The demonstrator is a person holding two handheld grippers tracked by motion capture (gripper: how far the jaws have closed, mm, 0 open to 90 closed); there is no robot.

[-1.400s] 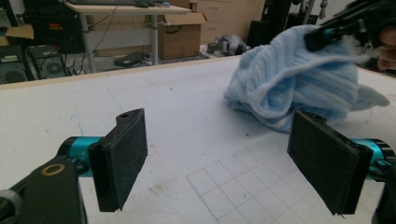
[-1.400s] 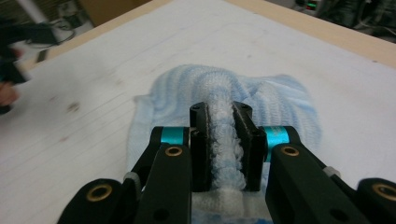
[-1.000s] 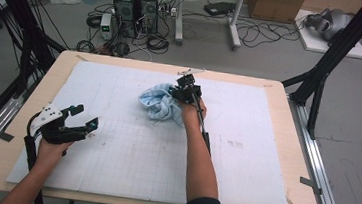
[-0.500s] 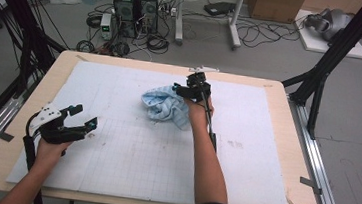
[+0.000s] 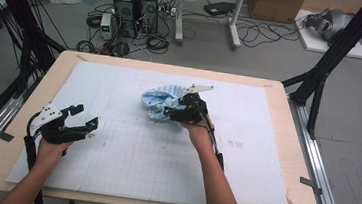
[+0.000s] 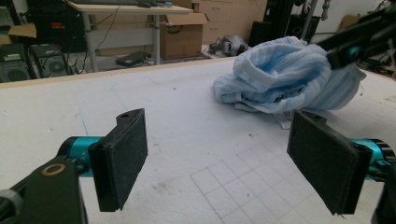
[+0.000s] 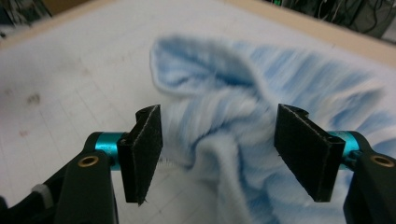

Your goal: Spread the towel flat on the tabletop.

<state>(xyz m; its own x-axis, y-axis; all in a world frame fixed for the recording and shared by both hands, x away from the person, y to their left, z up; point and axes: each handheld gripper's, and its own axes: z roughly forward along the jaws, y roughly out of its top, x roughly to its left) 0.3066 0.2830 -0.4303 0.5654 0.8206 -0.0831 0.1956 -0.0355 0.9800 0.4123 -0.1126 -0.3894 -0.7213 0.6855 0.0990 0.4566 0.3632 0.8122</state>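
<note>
From the high view, a crumpled blue cloth (image 5: 161, 102) lies near the middle of the white desk (image 5: 112, 166); the right claw (image 5: 169, 112) sits at its near edge, and the left claw (image 5: 86, 116) hovers well apart at the left. In the left gripper view, the left claw (image 6: 219, 158) stands spread with nothing between its pads, the cloth (image 6: 285, 77) lying beyond. In the right gripper view, the right claw (image 7: 217, 151) has just been opening; cloth (image 7: 243, 121) lies between its pads, unpinched.

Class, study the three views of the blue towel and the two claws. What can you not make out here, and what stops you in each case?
- Underside of the blue towel: hidden by its own folds, high view.
- Towel's weave: motion-blurred in the right gripper view.
- Small white tag under the towel: too small to read, left gripper view.
- Right claw touching cloth or not: too small to tell, high view.
- Left claw: its body is cut off by the frame's bottom edge.
</note>
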